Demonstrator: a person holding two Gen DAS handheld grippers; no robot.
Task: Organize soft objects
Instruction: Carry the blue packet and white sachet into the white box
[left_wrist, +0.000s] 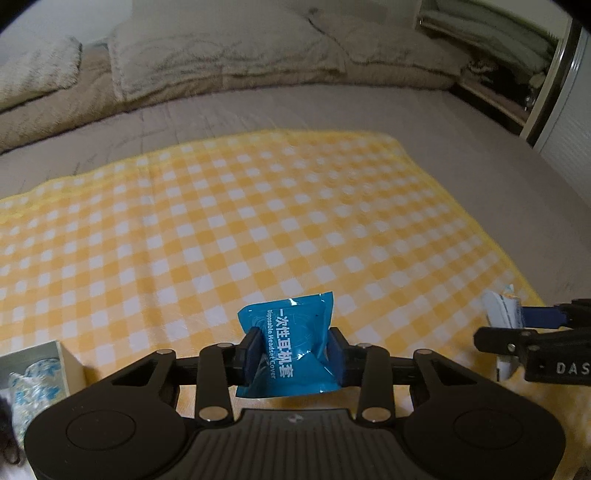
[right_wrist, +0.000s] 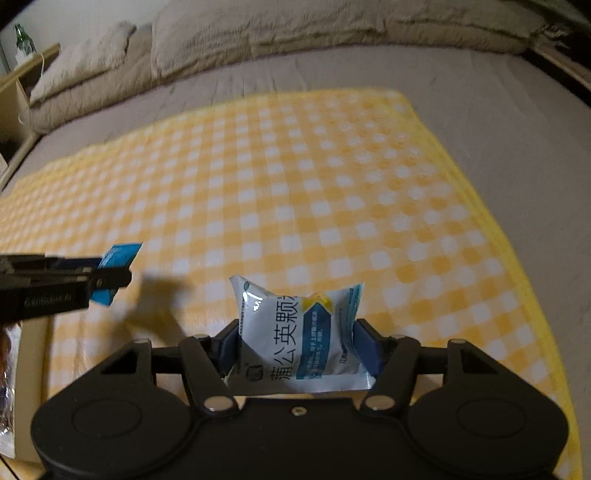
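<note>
My left gripper (left_wrist: 291, 352) is shut on a blue plastic packet (left_wrist: 291, 332) printed "Disposable Headset Cover", held above the yellow-and-white checked cloth (left_wrist: 229, 221). My right gripper (right_wrist: 297, 345) is shut on a white and blue sachet (right_wrist: 295, 332) with Chinese print, also above the cloth (right_wrist: 295, 177). Each gripper shows in the other's view: the right one with its sachet (left_wrist: 502, 310) at the right edge, the left one with its blue packet (right_wrist: 116, 266) at the left edge.
The cloth lies on a grey bed (left_wrist: 461, 122) with beige pillows and a folded duvet (left_wrist: 229, 48) at the far end. A light box (left_wrist: 37, 373) holding patterned packets sits at the near left. A wooden bedside shelf with a green bottle (right_wrist: 23, 38) stands far left.
</note>
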